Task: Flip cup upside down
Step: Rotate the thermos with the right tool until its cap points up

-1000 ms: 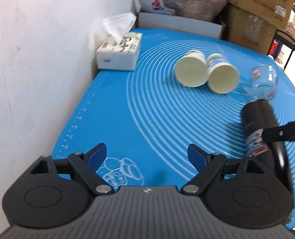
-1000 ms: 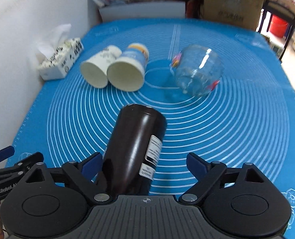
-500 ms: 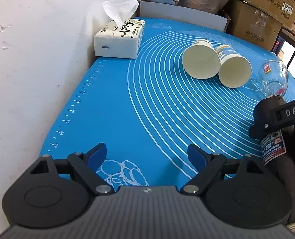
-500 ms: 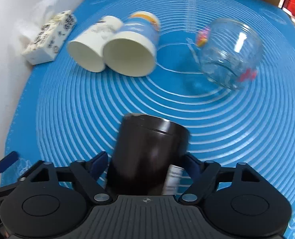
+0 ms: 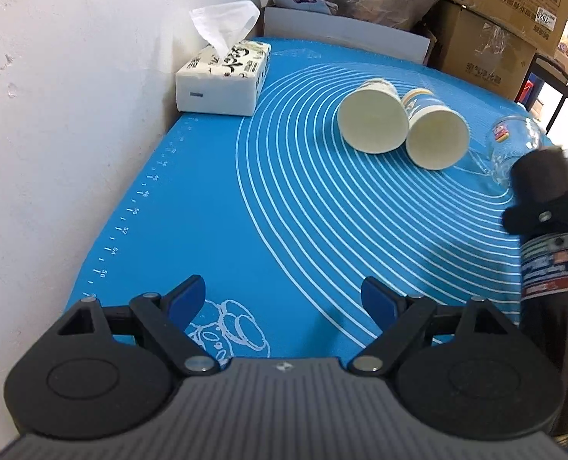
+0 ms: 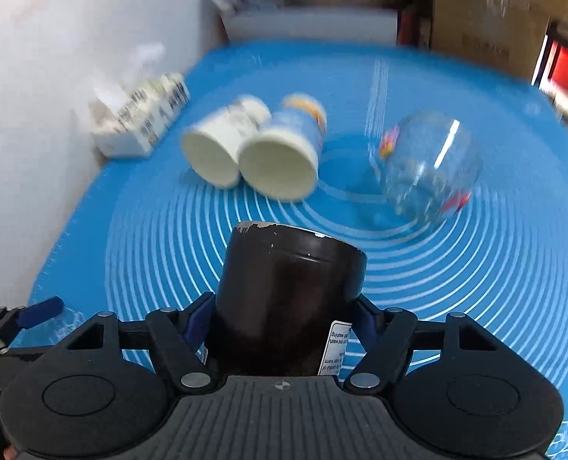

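The right gripper (image 6: pixel 284 318) is clamped on the dark brown cup (image 6: pixel 289 291); both blue pads press the cup's sides, and the closed flat end of the cup points away from the camera toward 12 o'clock. A white printed label runs along the cup's right side near the right finger. In the left wrist view the same cup (image 5: pixel 552 253) appears at 3 o'clock, standing roughly upright at the frame edge with the right gripper's black finger crossing its upper part; whether its lower end touches the mat cannot be determined. The left gripper (image 5: pixel 284 301) is spread wide with nothing between its fingers, hovering over the near left part of the blue silicone mat (image 5: pixel 214 230). Two paper cups lie on their sides, touching each other, mouths toward the cameras: one white paper cup (image 6: pixel 222 145) at 11 o'clock from the dark cup and one blue-printed paper cup (image 6: pixel 284 153) at 12 o'clock. A clear glass cup (image 6: pixel 425 165) lies on its side at 1 o'clock, apart from the paper cups. A tissue box (image 5: pixel 224 76) sits against the wall at 11 o'clock in the left wrist view. Cardboard boxes (image 5: pixel 491 27) are stacked beyond the mat's far edge.
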A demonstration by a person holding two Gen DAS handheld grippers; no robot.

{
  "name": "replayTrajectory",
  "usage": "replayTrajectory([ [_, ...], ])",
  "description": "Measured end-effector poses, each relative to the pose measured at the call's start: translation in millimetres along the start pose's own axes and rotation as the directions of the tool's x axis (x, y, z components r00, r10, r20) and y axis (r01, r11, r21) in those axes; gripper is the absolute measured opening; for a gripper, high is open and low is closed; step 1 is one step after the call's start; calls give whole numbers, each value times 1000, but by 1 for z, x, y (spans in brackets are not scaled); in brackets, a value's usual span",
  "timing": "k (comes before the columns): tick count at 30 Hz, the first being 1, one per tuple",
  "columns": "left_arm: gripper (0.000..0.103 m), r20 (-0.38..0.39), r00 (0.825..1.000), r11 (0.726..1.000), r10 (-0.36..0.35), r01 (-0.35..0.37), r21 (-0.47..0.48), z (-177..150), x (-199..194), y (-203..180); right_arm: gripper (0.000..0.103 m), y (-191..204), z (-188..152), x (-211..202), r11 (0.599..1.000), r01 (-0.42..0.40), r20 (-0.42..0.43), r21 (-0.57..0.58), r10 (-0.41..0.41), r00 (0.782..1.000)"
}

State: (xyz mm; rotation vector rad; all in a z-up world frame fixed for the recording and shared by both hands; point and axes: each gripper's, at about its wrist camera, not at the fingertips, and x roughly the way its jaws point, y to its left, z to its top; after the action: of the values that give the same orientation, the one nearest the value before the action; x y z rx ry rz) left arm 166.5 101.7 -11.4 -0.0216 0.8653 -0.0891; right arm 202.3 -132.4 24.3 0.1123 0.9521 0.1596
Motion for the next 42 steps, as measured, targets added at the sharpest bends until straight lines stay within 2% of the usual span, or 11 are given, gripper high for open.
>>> replayTrajectory([
  [3, 88, 8, 1000, 1000, -10, 10, -6, -1, -6, -3, 70, 5, -11, -30, 999, 16, 123, -31, -12, 992],
  [6, 88, 15, 1000, 1000, -19, 19, 5, -2, -12, -9, 70, 8, -23, -54, 998, 40, 230, -55, -26, 973],
  [11, 88, 36, 999, 999, -22, 20, 32, -4, -23, -18, 68, 13, -34, -87, 989, 129, 414, -78, -86, 906],
  [15, 88, 46, 999, 999, -26, 25, 36, -3, -27, -22, 66, 12, -36, -95, 973, 217, 509, -82, -146, 848],
  [17, 88, 48, 998, 999, -32, 30, 36, -4, -29, -23, 66, 9, -32, -93, 966, 247, 530, -70, -174, 830],
  [21, 88, 52, 998, 999, -37, 35, 38, -5, -28, -25, 66, -7, -28, -84, 972, 233, 503, -40, -182, 845],
  [24, 88, 47, 998, 999, -36, 34, 38, -5, -26, -26, 66, -11, -32, -81, 970, 239, 518, -36, -187, 835],
  [27, 88, 43, 998, 999, -37, 36, 32, -5, -24, -26, 66, -9, -30, -80, 969, 243, 509, -50, -185, 841],
  [42, 88, 34, 999, 999, -39, 38, 33, -4, -18, -29, 66, -13, -20, -71, 969, 246, 501, -34, -197, 843],
])
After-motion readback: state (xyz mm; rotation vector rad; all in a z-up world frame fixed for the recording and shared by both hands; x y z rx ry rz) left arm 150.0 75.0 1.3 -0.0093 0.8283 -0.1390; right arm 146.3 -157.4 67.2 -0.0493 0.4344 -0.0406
